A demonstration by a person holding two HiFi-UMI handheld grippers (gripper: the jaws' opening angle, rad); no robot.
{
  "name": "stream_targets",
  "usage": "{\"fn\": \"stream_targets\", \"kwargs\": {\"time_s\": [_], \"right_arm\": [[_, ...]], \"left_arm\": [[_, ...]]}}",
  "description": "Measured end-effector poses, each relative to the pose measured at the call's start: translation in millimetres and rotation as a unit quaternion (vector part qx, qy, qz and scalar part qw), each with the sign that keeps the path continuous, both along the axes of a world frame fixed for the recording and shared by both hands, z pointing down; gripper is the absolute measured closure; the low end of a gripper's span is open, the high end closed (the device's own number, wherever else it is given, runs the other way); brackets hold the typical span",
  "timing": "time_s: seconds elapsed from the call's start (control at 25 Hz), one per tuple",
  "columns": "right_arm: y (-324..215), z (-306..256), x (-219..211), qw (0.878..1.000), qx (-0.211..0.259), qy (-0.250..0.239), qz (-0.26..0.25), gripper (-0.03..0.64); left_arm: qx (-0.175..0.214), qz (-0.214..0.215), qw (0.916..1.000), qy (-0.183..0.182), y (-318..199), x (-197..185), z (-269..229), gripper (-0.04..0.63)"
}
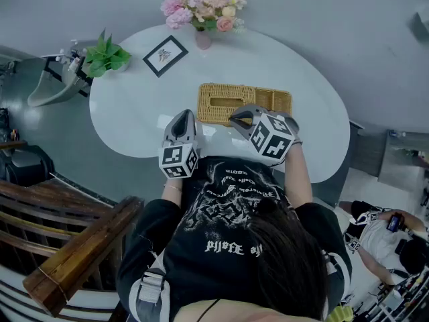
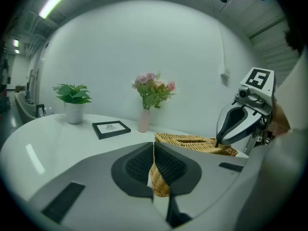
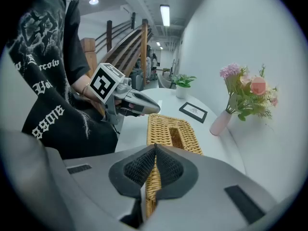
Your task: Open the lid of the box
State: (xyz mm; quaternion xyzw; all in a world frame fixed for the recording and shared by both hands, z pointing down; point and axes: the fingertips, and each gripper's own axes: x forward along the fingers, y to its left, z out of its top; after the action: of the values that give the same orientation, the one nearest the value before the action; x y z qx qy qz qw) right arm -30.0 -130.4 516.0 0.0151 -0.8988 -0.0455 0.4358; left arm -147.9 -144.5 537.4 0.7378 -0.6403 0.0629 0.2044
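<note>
From the head view, the woven box [image 1: 271,100] lies on the near half of the white table [image 1: 134,113], a little right of its middle. Its lid [image 1: 221,91] has a long slot. The left gripper [image 1: 185,113] hovers just beside the box's near left corner. The right gripper [image 1: 236,118] points down and left, with its tip at the near edge of the lid. A vase of flowers [image 1: 204,5] stands at the far edge. A picture frame [image 1: 165,56] and a potted plant [image 1: 106,56] stand to the far left. The person's dark shirt [image 1: 228,213] fills the near foreground.

In the left gripper view, the left gripper's [image 2: 154,146] jaws are pressed together at the tips with nothing clamped. The box's [image 2: 192,141] corner shows just beyond and below them. To the right, the right gripper's [image 2: 217,143] tip rests on the top of the box.

In the right gripper view, the right gripper's [image 3: 155,147] jaws are likewise closed tip to tip. The box [image 3: 166,126] stretches away right behind them, its slot running lengthwise. Whether a strand of the lid is pinched cannot be told, nor whether the lid has risen. The left gripper [image 3: 155,109] hangs over the table to the left, close to the box's far corner.
</note>
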Motion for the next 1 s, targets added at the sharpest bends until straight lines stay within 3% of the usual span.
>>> {"fn": "stream_targets", "kwargs": {"time_s": [1.0], "right_arm": [[-42.3,-56.9,-3.3,0.995,0.094,-0.038,-0.002,0.584]], "left_arm": [[0.006,0.003,1.0000,-0.003,0.8,2.0,-3.5,0.571]]}}
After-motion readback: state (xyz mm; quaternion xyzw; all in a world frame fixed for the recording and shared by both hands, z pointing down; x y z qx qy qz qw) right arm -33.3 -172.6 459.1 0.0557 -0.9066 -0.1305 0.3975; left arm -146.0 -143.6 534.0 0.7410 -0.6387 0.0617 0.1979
